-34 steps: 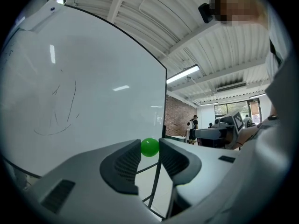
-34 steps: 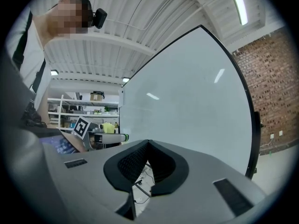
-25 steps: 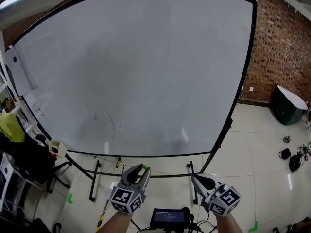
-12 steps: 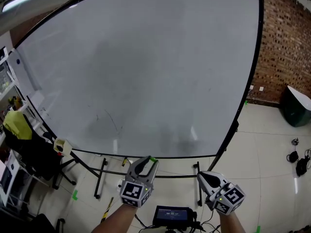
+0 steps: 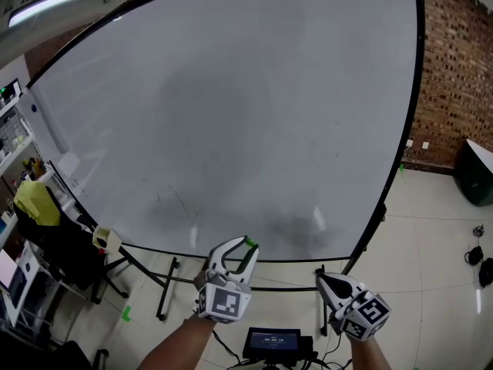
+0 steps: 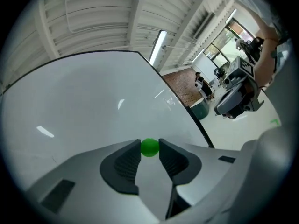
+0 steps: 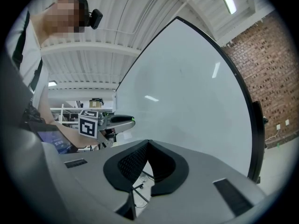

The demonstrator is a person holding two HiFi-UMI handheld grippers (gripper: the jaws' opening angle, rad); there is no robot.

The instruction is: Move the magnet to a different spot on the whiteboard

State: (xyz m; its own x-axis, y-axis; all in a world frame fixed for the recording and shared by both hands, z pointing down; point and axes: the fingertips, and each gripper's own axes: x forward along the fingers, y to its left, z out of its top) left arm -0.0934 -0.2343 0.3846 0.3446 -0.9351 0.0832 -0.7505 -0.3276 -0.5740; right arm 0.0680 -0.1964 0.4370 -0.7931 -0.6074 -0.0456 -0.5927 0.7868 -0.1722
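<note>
Whiteboard [image 5: 231, 114] fills the background, faint marks unreadable. Near its lower edge, left gripper [image 5: 236, 248] jaws clamp a green magnet [image 6: 149, 147]; right gripper [image 5: 322, 279] jaws closed, empty.

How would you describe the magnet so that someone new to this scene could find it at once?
Start at the large whiteboard; just below its lower edge in the head view is the left gripper. The magnet is the small bright green ball pinched between that gripper's jaw tips, while the right gripper has its jaws shut on nothing.
</note>
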